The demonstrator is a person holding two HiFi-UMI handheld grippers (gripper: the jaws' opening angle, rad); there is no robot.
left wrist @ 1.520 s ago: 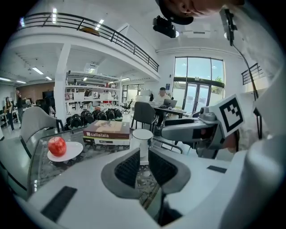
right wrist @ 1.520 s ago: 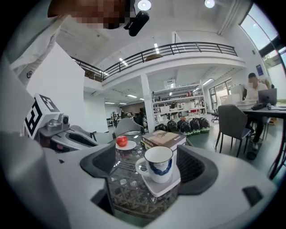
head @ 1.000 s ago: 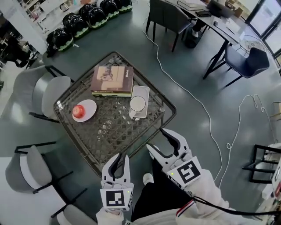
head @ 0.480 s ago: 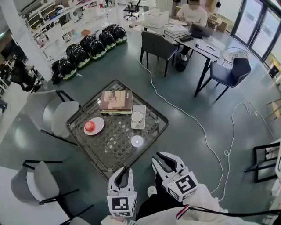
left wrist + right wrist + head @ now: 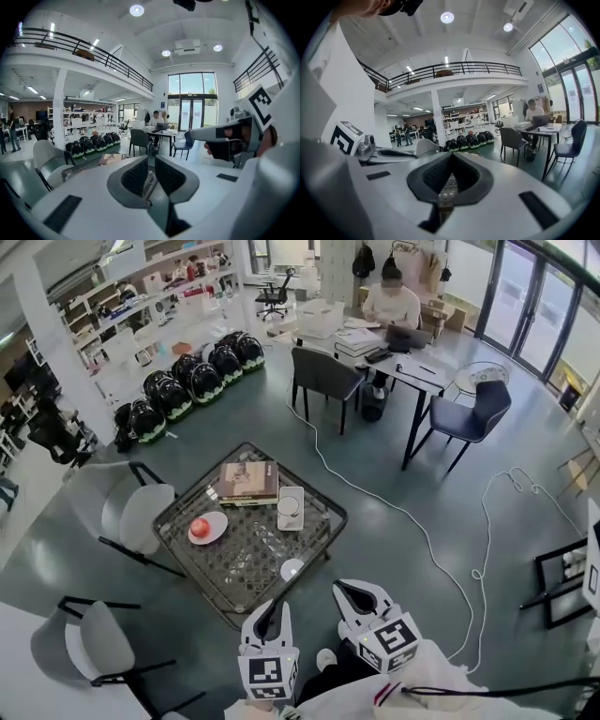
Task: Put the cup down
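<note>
The white cup [image 5: 290, 506] stands on a small white tray [image 5: 285, 525] on the glass-topped wicker table [image 5: 323, 532], beside a stack of books [image 5: 247, 482]. Nothing holds it. Both grippers hang well short of the table's near corner. My left gripper [image 5: 278, 603] [image 5: 149, 158] shows a narrow gap between its tips, with nothing in it. My right gripper [image 5: 342, 588] [image 5: 450, 154] has just been closing and is shut, tips touching, with nothing between them. A white disc [image 5: 292, 569] lies near the table's front corner.
A red apple on a white plate [image 5: 201, 527] sits at the table's left. Grey chairs [image 5: 127, 512] [image 5: 80, 645] stand to the left. A white cable [image 5: 441, 554] runs across the floor on the right. Black helmets [image 5: 187, 381], a dark chair [image 5: 323, 373] and a desk [image 5: 403, 343] with a seated person lie beyond.
The view has risen and drawn back, so the table looks smaller and farther. Both grippers have pulled away from the table edge. The right jaws have gone from wide open to shut, empty.
</note>
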